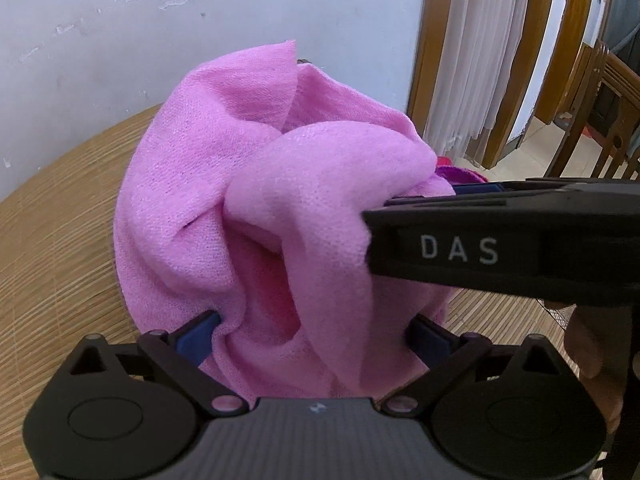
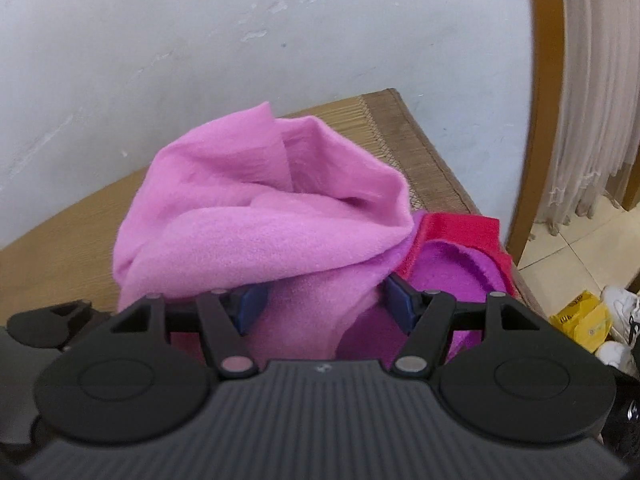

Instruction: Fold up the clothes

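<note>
A pink knit garment (image 1: 224, 184) lies in a crumpled heap on a woven mat surface (image 1: 52, 248). My left gripper (image 1: 314, 336) is open, and the near folds of the heap bulge between its blue pads (image 1: 200, 336). From the right, my right gripper (image 1: 384, 216) reaches sideways into the same heap. In the right wrist view the pink garment (image 2: 260, 208) fills the gap of the right gripper (image 2: 326, 304), whose jaws stand wide apart. How far either gripper's pads press the cloth is hidden by the folds.
A purple and red garment (image 2: 456, 272) lies just right of the pink heap, near the mat's right edge (image 2: 436, 176). A white wall (image 2: 200, 40) stands close behind. Curtains (image 1: 480, 60) and wooden chairs (image 1: 608, 92) are to the right. A yellow bag (image 2: 580, 320) and white shoes (image 2: 620, 308) lie on the floor.
</note>
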Demonstrator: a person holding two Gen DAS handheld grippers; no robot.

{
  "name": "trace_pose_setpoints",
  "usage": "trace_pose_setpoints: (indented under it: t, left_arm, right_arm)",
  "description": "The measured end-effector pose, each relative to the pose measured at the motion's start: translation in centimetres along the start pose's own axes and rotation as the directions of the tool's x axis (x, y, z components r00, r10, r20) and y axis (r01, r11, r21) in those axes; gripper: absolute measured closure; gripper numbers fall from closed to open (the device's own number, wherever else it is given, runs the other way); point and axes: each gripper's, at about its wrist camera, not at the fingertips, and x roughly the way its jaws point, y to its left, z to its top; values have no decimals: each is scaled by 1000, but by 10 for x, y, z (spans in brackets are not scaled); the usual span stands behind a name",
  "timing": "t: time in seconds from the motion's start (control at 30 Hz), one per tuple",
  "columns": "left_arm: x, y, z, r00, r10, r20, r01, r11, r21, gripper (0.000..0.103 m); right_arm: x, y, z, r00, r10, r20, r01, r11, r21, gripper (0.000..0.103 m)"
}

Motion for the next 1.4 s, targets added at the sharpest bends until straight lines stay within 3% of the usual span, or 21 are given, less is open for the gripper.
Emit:
trace_pose_setpoints:
  t: [0.17, 0.27, 0.4, 0.57, 0.8, 0.97, 1.2, 1.23, 1.27, 1.3, 1.4]
  left_arm:
    - [1, -7, 1, 1000, 5, -4, -5, 1000, 5, 1]
    - [1, -6, 1, 1000, 9, -9, -9, 1000, 9, 1]
    - [-2, -9, -2, 1000, 14, -17, -14, 1000, 12, 1]
    - [-14, -1, -12, 1000, 12, -19, -11, 1000, 22, 1]
    - [-51, 20, -37, 1000, -6, -18, 6, 1000, -5, 3]
    - [-92, 41, -70, 998, -48, -29, 46, 996, -76, 4]
    - [-151, 60, -143, 994, -8, -108, -1, 997, -83, 5]
    - [-157, 63, -156, 991, 1, -134, -11, 997, -78, 5]
    - [-162, 66, -168, 988, 13, -155, -25, 997, -79, 5]
    - [-168, 70, -178, 985, 26, -172, -41, 995, -86, 5]
    - [-183, 81, -198, 979, 40, -200, -69, 988, -142, 6]
  right_arm:
    - [7, 0, 2, 1000, 14, -22, -14, 1000, -4, 37]
    - [13, -3, 1, 998, 39, -50, -38, 999, 11, 43]
    - [20, -1, -1, 991, 101, -91, -101, 995, 13, 69]
    - [19, 5, -2, 974, 184, -133, -187, 982, -11, 81]
    - [-13, 23, -16, 934, 338, -119, -343, 939, -25, 85]
    - [-45, 50, -37, 871, 482, -100, -488, 871, -54, 86]
    - [-96, 95, -95, 721, 674, -163, -684, 730, -6, 86]
    - [-102, 101, -104, 709, 680, -186, -693, 721, -5, 85]
    - [-108, 108, -113, 705, 677, -212, -695, 719, -14, 84]
    - [-114, 114, -122, 719, 654, -235, -679, 733, -37, 80]
    - [-135, 128, -147, 805, 538, -249, -579, 803, -140, 63]
